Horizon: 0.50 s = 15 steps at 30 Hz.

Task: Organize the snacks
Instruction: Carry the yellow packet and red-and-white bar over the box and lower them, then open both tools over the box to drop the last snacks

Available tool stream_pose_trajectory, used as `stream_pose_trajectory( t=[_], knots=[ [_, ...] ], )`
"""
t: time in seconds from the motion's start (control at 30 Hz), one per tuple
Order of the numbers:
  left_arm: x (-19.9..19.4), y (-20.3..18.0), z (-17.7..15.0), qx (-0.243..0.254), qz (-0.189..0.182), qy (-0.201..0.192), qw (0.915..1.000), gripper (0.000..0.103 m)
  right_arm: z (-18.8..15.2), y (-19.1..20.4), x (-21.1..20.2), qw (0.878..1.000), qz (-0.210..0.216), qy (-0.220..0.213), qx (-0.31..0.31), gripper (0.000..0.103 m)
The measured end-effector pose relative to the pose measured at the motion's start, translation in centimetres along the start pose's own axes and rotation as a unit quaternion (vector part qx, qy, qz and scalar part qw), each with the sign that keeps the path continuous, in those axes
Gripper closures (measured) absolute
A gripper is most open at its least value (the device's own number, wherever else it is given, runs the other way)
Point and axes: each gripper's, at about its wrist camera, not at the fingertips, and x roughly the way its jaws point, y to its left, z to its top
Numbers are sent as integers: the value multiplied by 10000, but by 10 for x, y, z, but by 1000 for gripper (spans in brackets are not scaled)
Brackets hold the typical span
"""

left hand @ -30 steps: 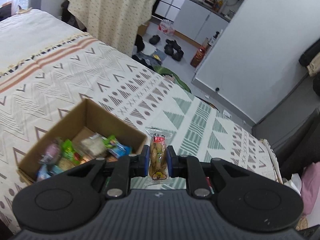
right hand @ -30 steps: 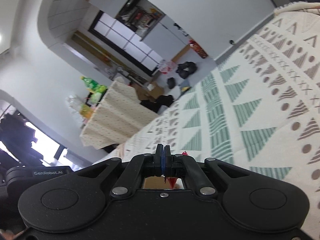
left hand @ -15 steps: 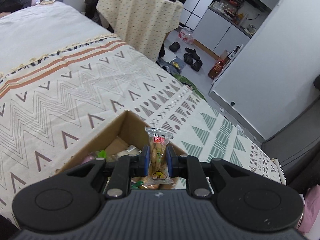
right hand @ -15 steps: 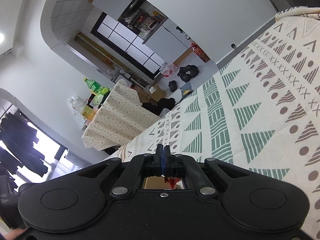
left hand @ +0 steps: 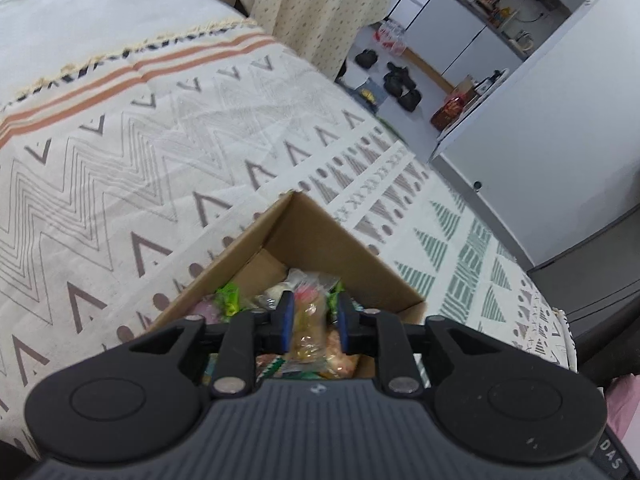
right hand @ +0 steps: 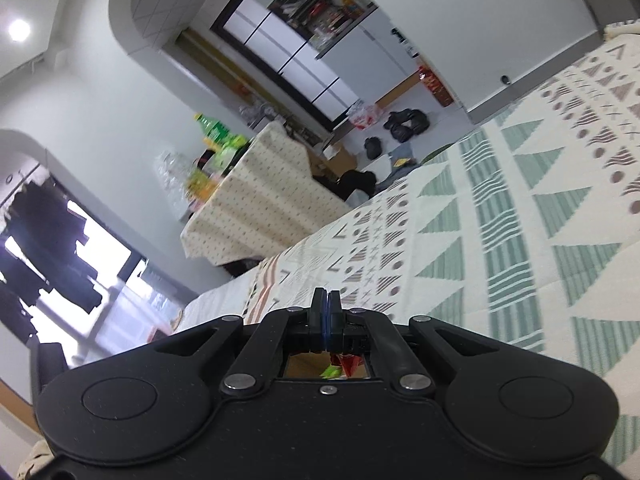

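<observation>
Patterned bedspread w/ cardboard box of snack packs; left hand-held gripper opening round blurred packet, right hand-held gripper pressed together.

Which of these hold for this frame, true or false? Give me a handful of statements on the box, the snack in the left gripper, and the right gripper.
1. The box stands on the patterned blanket. True.
2. The box is empty. False: several snack packets lie in it.
3. A snack packet is between the left gripper jaws, over the box. True; the jaws are opening.
4. The right gripper stands wide open. False: its jaws are shut together.
5. The box lid is closed. False: it is open at the top.
</observation>
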Motion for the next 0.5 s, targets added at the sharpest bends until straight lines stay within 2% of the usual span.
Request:
stream_pose_trajectory(
  t=[0.1,0.17,0.37,0.4,0.43,0.47,0.5],
  knots=[
    [3,9,6,-81,-19,101,9999,81,-4,15,10,9999,32,88,-95,103],
    [2,13,10,-61,-21,86,9999,76,-7,27,17,9997,38,178,-175,103],
    [-3,16,25,95,-29,116,9999,71,-20,60,42,9992,57,308,-249,103],
    [-6,16,27,134,-19,107,9999,69,-21,63,45,9992,95,313,-229,103],
    [-8,15,30,168,-18,106,9998,62,-23,68,47,9991,152,323,-233,102],
    [-11,15,31,206,-6,107,9997,54,-23,72,49,9990,155,346,-241,99],
    [-15,14,32,253,1,102,9996,51,-24,76,50,9991,78,349,-239,91]
  ],
)
